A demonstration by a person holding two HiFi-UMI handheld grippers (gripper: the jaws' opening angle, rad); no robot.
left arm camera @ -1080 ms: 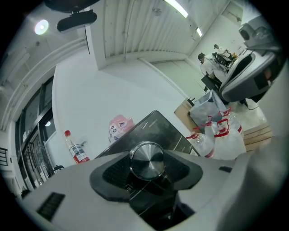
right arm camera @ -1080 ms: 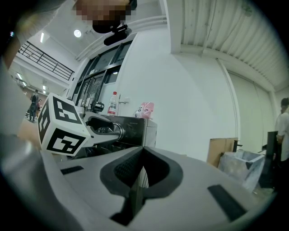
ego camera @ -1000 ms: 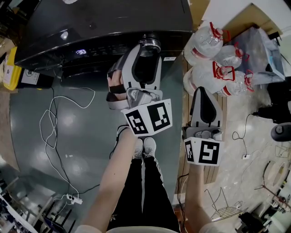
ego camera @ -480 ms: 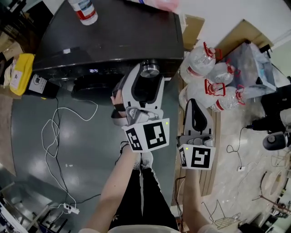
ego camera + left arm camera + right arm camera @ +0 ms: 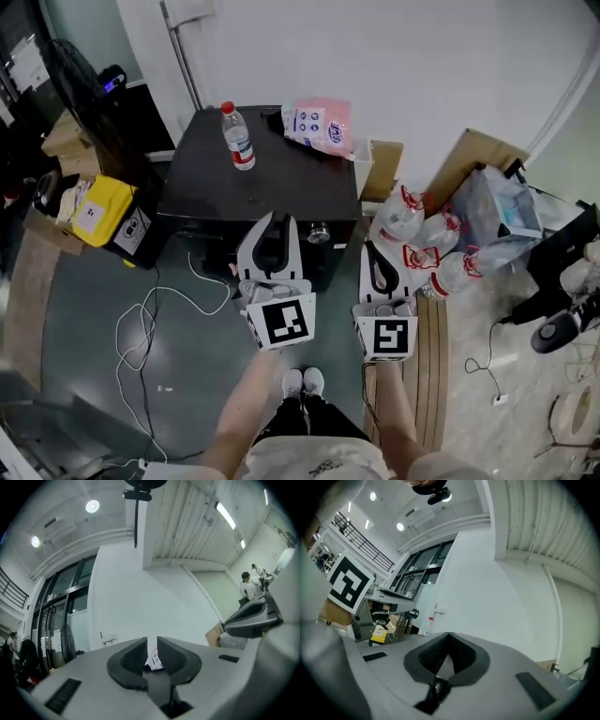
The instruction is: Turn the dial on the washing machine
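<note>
The black washing machine [image 5: 262, 183] stands in the middle of the head view, its silver dial [image 5: 320, 232] on the front edge at the right. My left gripper [image 5: 278, 221] hovers in front of the machine, left of the dial and apart from it. Its jaws are closing, a narrow gap remains, and nothing is between them. In the left gripper view my left gripper [image 5: 152, 641] points up at a white wall. My right gripper [image 5: 371, 249] hangs just right of the machine, shut and holding nothing; in its own view the right gripper [image 5: 449, 634] has its tips together.
A water bottle [image 5: 237, 137] and a pink packet [image 5: 317, 127] lie on the machine's top. Large water jugs [image 5: 422, 239] and cardboard crowd the floor at the right. A yellow box [image 5: 97, 214] sits at the left, white cables [image 5: 150, 314] trail over the floor.
The left gripper has come off the dial and drawn back from the machine. Its jaws have narrowed. The head view has pulled far back and now takes in the whole machine.
</note>
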